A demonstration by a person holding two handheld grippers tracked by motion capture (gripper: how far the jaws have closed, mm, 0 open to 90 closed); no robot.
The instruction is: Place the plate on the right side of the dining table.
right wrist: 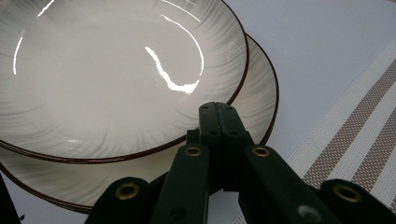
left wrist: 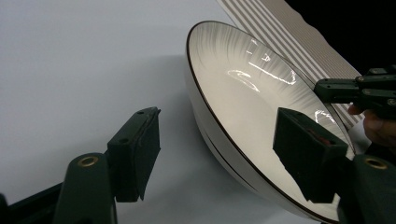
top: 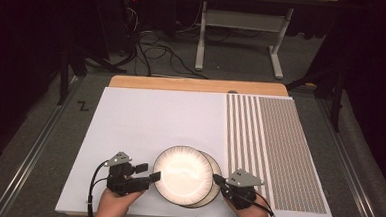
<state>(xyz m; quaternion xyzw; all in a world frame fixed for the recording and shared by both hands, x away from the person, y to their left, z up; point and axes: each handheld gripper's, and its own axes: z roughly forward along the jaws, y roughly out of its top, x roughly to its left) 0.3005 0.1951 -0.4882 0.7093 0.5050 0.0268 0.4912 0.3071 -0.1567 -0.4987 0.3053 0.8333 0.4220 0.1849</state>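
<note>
Near edge of the surface: we find two stacked plates, top plate offset left over the bottom plate.
Left gripper: our fingers stand wide apart, straddling the top plate's rim, holding nothing yet.
Right gripper: our fingers look pressed together at the bottom plate's rim, probably pinning it so the top lifts free.
Striped mat: lies right of the plates.

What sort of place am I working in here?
Probably a lab recording bench, not a kitchen: a white board with a striped mat holds two stacked plates, with loose cables and a metal stand behind.
</note>
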